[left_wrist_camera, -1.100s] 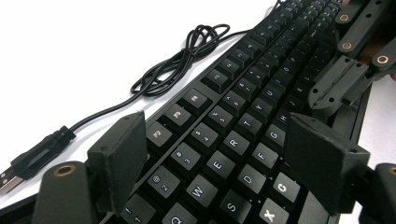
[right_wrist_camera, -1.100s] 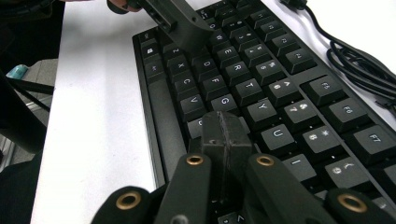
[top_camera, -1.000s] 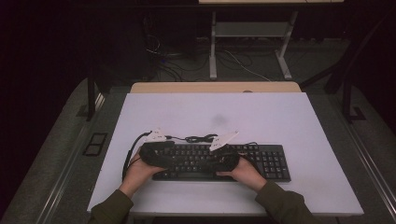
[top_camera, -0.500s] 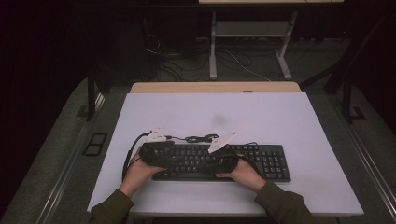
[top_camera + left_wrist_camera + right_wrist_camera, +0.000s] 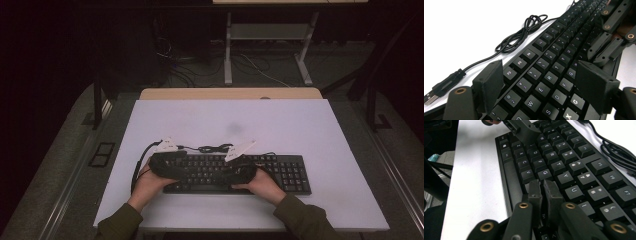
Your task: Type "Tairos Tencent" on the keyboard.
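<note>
Nothing has moved places, but the right tool (image 5: 542, 187) has just opened a crack, its tips over the keys with nothing between them. The left tool (image 5: 544, 82) stands wide above the keyboard (image 5: 235, 172). Both hands rest low. The keyboard lies long from left to right near the desk's (image 5: 300, 125) front edge.

My right gripper (image 5: 543, 185) has just been opening its jaws a crack above the keyboard (image 5: 564, 167), with nothing between them. I see no other change from the high view.
</note>
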Demonstrator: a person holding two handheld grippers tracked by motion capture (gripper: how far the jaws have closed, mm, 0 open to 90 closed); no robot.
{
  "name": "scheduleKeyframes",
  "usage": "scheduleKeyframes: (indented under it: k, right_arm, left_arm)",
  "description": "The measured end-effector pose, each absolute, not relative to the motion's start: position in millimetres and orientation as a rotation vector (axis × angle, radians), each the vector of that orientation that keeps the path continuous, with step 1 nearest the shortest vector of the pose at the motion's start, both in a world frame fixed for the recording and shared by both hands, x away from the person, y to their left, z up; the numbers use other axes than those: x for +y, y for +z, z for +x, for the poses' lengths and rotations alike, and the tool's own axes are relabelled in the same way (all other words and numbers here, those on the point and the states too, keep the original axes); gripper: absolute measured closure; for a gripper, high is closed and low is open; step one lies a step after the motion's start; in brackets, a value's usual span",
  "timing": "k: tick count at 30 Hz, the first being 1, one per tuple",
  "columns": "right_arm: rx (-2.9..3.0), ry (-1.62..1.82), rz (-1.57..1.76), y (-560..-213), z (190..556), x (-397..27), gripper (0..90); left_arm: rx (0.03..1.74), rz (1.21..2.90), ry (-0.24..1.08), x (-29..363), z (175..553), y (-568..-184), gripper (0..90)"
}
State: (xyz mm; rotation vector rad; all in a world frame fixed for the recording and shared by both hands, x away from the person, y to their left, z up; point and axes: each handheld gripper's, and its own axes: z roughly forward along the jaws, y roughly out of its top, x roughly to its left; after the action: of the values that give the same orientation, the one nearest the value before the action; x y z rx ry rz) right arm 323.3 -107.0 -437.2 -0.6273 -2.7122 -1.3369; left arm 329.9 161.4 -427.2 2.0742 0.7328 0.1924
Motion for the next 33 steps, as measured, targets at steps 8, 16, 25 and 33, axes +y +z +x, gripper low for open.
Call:
scheduleKeyframes:
  k: [8,16,25,33]
  right_arm:
    - [-2.716,-1.368,-0.669,-433.9,324.8,-113.5,70.0]
    - [-2.725,-1.394,-0.712,-431.3,327.6,-120.0,55.5]
    - [-2.722,-1.413,-0.755,-430.5,330.5,-125.0,42.0]
    - [-2.711,-1.448,-0.790,-428.3,334.3,-131.1,35.6]
  left_arm:
    - [0.713,2.081,0.183,158.0,328.9,-427.0,32.4]
    - [0.687,2.079,0.153,152.9,329.0,-426.1,54.1]
    - [0.681,2.083,0.136,146.6,330.7,-426.6,76.9]
    - [0.672,2.103,0.121,141.3,332.2,-427.5,89.0]
